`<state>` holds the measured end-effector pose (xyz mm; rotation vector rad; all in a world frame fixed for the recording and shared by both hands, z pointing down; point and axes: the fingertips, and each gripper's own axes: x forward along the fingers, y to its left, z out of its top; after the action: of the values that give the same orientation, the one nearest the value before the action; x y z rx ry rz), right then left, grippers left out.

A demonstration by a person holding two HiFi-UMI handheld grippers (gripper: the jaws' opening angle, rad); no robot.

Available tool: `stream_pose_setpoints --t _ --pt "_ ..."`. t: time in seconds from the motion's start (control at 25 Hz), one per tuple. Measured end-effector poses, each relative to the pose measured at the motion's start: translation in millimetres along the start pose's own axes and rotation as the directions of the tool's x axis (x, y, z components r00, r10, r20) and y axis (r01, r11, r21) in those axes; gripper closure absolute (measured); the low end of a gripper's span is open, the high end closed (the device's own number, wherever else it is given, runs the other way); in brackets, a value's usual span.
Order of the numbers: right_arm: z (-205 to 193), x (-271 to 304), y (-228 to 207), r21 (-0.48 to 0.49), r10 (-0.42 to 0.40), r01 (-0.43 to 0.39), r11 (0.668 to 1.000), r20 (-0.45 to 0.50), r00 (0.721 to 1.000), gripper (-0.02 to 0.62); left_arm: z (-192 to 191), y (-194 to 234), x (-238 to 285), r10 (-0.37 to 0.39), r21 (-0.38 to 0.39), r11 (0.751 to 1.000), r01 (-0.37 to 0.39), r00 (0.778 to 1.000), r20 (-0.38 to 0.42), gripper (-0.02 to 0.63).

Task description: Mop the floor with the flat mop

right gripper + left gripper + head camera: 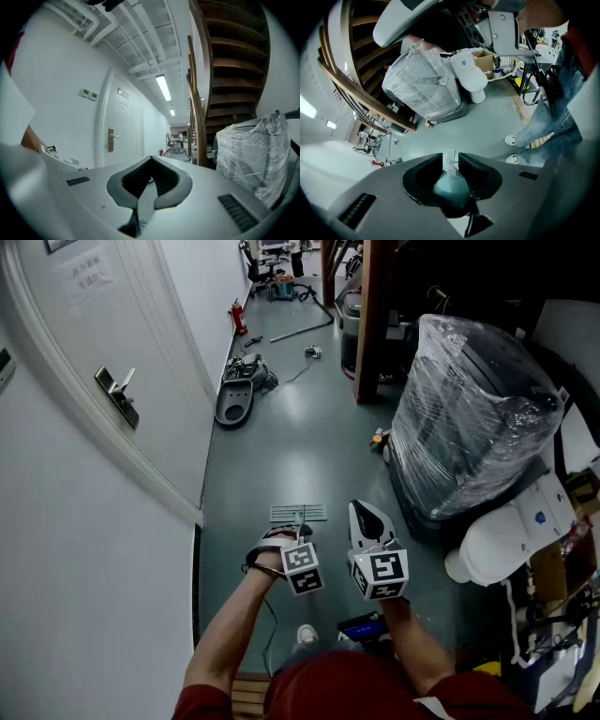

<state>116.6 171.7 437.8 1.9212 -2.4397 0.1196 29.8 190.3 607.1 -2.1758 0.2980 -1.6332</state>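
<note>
Flat mop [298, 513] handle between left gripper [450, 161] jaws (right gripper [151, 160] jaws together, empty)

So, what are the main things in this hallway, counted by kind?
Grey hand-held claws: 2, the left claw and the right claw
Grey flat mop with pale pole: 1
Plastic-wrapped dark bundle: 1
White ceramic toilet: 1
Red fire extinguisher: 1
Total: 6

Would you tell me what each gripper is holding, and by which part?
The left gripper clamps the mop handle, above the flat head; the right gripper is shut, holding nothing.
</note>
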Motion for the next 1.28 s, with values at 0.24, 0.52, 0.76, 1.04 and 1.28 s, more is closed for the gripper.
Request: stream_pose_setpoints --t 0.24,0.52,0.76,1.04,1.28 --pt "-3.3 -1.1 -0.1 -0.012 0.003 -0.003 1.000 -0.015 1.000 0.578 3.5 -1.3 0.4 0.001 -0.003 1.000 -0.001 1.000 0.001 0.489" --pt "-5.0 0.1 -0.1 0.005 0.013 -0.013 1.000 -0.015 1.000 0.578 4.8 2.9 1.1 0.001 -0.006 1.000 -0.001 1.000 -0.001 0.489" --pt "-17.5 4.7 1.6 0.020 0.009 -0.008 1.000 -0.030 0.999 0.578 5.4 3.1 3.5 0.018 -0.022 1.000 -0.017 1.000 0.026 0.489" --pt "-25.7 14.0 10.8 0.018 0.002 -0.001 1.000 -0.053 0.999 0.578 -8.6 10.0 10.0 0.028 -0.026 0.999 -0.027 0.999 0.034 0.491" --pt "-29.9 29.4 22.2 0.011 -0.021 0.022 1.000 -0.069 0.997 0.578 -30.1 37.5 15.4 0.039 -0.061 0.998 -0.036 0.998 0.049 0.491"
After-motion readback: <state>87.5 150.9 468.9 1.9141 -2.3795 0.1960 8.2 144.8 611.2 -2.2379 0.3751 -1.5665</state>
